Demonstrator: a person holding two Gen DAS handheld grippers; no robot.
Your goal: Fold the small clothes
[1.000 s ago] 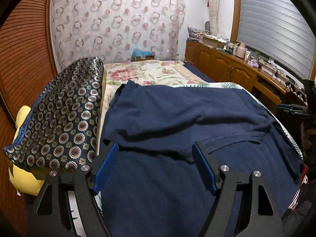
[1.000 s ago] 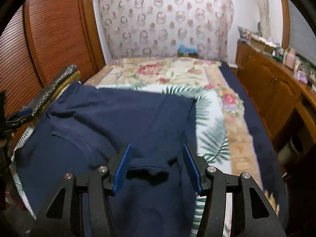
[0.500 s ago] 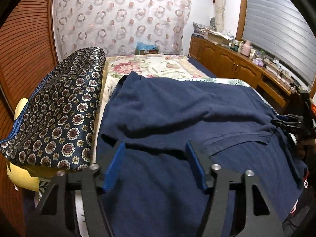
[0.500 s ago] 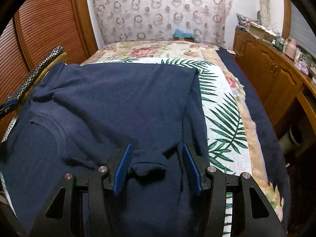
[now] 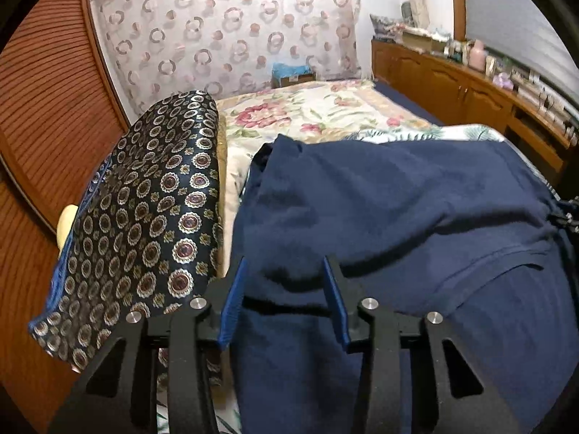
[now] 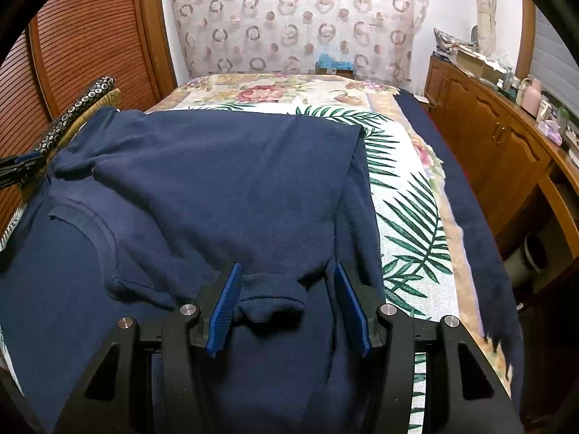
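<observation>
A navy shirt (image 6: 224, 188) lies spread on the bed, its upper part folded over toward me. In the left wrist view the shirt (image 5: 380, 209) fills the middle. My left gripper (image 5: 286, 289) hovers at the shirt's left edge. Its jaws are closing with the fold's edge lying between the pads, and neither pad presses on the cloth. My right gripper (image 6: 287, 300) stands open low over the shirt's right side, with a small bunched lump of navy cloth (image 6: 271, 305) between its pads. The left gripper's tip (image 6: 18, 170) shows at the left rim of the right wrist view.
A dark cushion with round patterns (image 5: 152, 199) lies close on the left, over something yellow (image 5: 67, 220). The palm-leaf bedspread (image 6: 409, 217) shows to the shirt's right. Wooden cabinets (image 6: 506, 137) run along the right wall, and a slatted wooden door (image 5: 47, 83) along the left.
My left gripper's jaws have narrowed and it has shifted left toward the cushion. My right gripper has sunk closer to the shirt, and the cloth lump between its pads has stayed.
</observation>
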